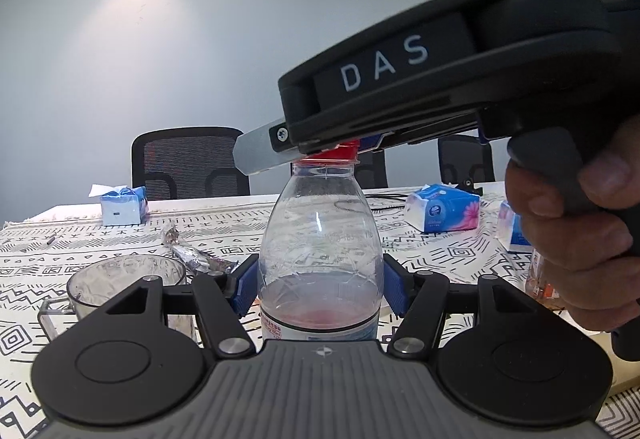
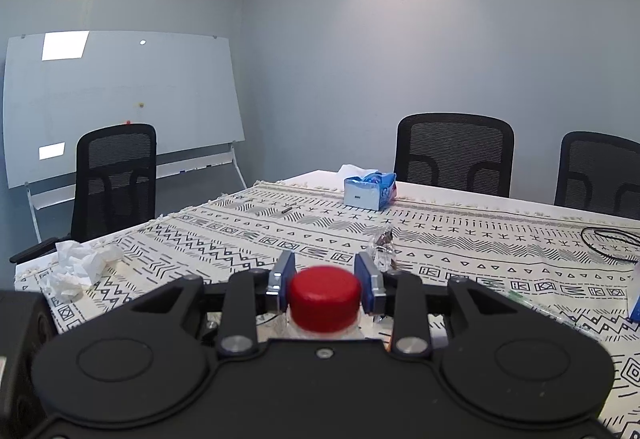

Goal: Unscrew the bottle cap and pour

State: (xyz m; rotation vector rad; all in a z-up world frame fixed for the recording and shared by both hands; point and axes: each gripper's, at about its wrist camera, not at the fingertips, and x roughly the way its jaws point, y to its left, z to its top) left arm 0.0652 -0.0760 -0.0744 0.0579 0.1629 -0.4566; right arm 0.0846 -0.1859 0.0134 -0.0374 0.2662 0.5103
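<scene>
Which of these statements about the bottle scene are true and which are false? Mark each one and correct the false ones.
1. The left gripper holds the bottle by its body. True.
2. The red cap lies loose on the tablecloth. False: it sits on the bottle's neck between the right gripper's pads.
3. The bottle is full to the neck. False: only a little pinkish liquid lies at the bottom.
4. A clear glass mug stands to the left of the bottle in the left wrist view. True.
5. The bottle stands upright. True.
</scene>
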